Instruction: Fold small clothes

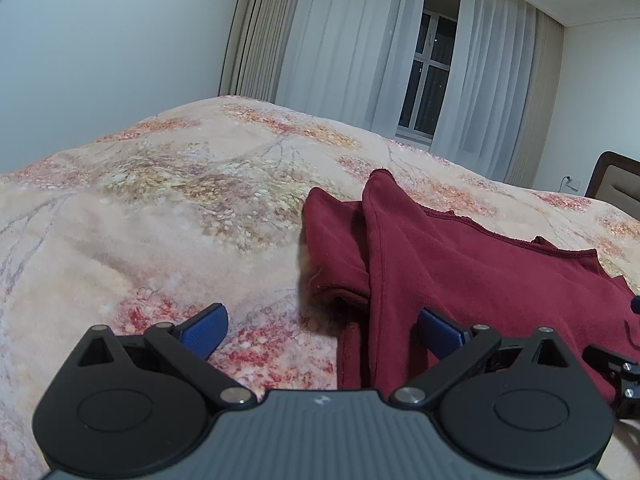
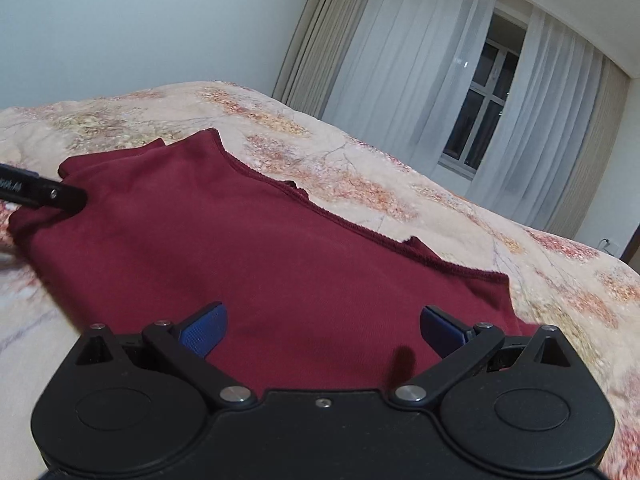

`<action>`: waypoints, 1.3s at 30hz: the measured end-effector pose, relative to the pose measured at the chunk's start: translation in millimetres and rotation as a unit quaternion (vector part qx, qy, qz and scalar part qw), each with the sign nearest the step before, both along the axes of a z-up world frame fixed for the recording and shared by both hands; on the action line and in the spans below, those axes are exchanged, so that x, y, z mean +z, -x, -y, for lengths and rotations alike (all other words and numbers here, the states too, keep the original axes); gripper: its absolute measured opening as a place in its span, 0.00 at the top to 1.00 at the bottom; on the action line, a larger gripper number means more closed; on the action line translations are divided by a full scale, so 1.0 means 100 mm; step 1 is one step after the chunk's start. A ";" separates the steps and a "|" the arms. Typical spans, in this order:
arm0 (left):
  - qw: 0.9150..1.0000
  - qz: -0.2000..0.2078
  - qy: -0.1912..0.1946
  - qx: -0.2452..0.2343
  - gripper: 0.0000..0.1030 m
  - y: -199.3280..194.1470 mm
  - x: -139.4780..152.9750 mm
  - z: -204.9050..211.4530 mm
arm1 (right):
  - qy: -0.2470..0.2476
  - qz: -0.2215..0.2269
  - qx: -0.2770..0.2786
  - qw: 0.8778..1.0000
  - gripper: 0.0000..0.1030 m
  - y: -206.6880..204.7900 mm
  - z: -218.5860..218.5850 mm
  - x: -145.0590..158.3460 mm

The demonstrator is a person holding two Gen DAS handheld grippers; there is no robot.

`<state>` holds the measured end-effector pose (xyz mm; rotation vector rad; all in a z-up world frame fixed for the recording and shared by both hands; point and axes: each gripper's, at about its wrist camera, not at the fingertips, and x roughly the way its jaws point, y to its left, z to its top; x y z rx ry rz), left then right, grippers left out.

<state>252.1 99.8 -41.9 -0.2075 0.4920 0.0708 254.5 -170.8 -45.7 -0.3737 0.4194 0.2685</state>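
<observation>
A dark red garment lies on the floral bedspread, with a folded-over sleeve or flap at its left side. My left gripper is open and empty, its blue fingertips straddling the garment's left edge just above the bed. In the right wrist view the garment lies mostly flat. My right gripper is open and empty over its near edge. Part of the left gripper shows at the garment's left side.
The bedspread runs on to the left and far side of the garment. A window with sheer white curtains stands behind the bed. A headboard shows at the far right. A white wall is at the left.
</observation>
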 end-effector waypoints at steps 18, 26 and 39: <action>1.000 -0.005 -0.008 0.001 0.00 -0.01 -0.01 0.03 | -0.088 0.002 -0.052 0.995 0.01 0.27 0.25 -0.19; 0.998 -0.053 0.041 -0.021 0.00 -0.14 0.18 0.00 | -0.100 0.003 -0.048 0.994 0.01 0.27 0.30 -0.23; 0.990 -0.081 0.114 -0.023 0.08 -0.36 0.17 -0.07 | -0.099 0.013 -0.049 0.994 0.01 0.31 0.29 -0.24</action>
